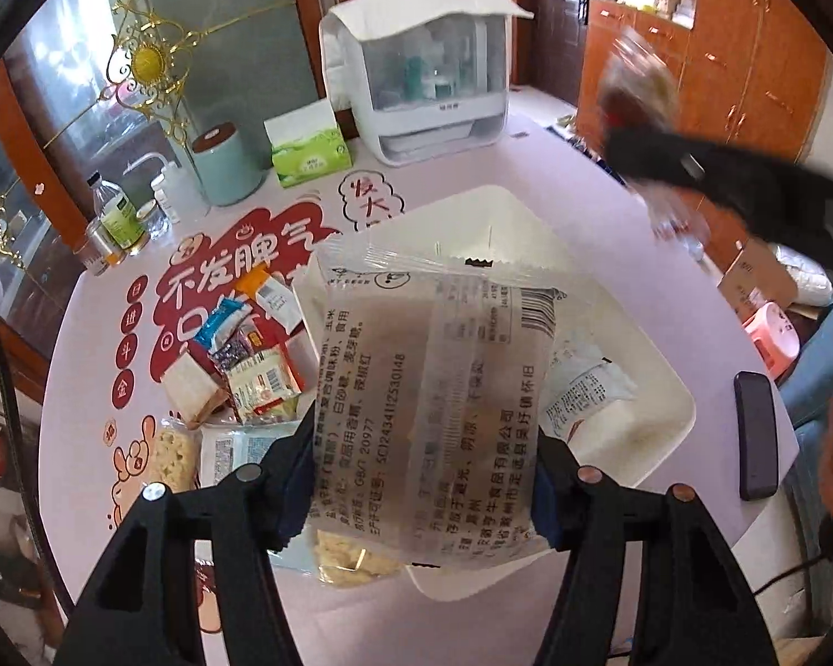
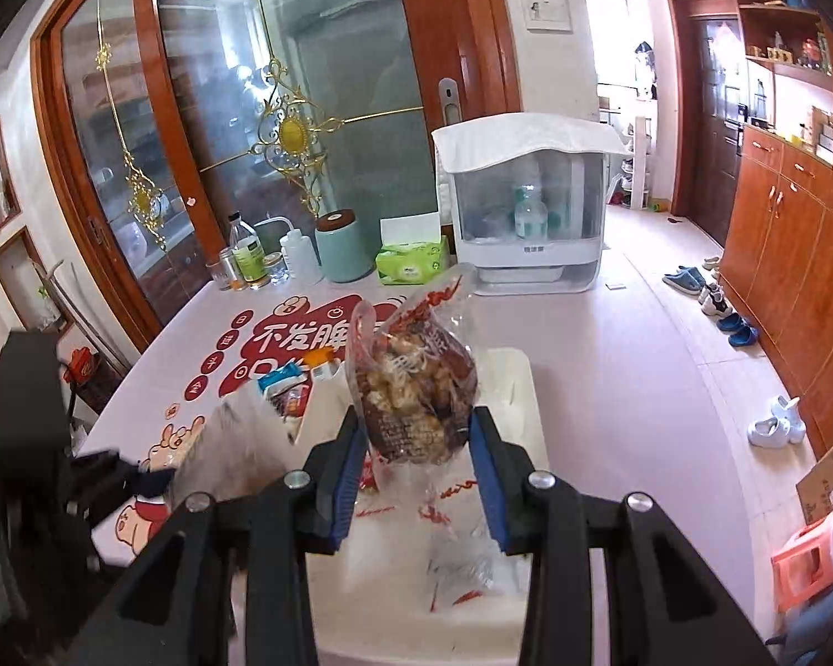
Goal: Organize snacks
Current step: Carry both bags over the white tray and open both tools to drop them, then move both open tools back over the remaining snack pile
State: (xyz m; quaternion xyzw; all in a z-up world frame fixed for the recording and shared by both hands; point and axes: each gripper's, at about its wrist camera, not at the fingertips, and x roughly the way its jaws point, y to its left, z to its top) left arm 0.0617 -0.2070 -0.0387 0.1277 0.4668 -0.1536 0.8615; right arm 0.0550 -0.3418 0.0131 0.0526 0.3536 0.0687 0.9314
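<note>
In the left wrist view, the left gripper [image 1: 425, 491] pinches a translucent white snack packet printed with grey Chinese text and a barcode [image 1: 427, 405], its blue-padded fingers [image 1: 544, 505] pressed against the packet's two sides. The packet hangs over the near end of a shallow white rectangular plastic tray [image 1: 661, 366], where a small white sachet [image 1: 586, 388] lies on the floor of the tray. Just left of the tray, a loose pile of small wrapped snacks [image 1: 239, 355] lies on the pale pink table with red cartoon lettering [image 1: 111, 344]. A dark phone [image 1: 756, 435] lies on the table to the right of the tray.

In the right wrist view, the right gripper [image 2: 419, 480] clamps a clear crinkled bag with red print holding brown and pale snack pieces [image 2: 416, 388], held above the same tray [image 2: 519, 383], clear of its floor.

Farther back on the table stand a green tissue box [image 1: 311, 158], a mint-green cylindrical canister with a brown lid [image 1: 227, 166], several small bottles [image 1: 119, 216], and a white plastic storage cabinet with a clear front [image 1: 422, 77].
</note>
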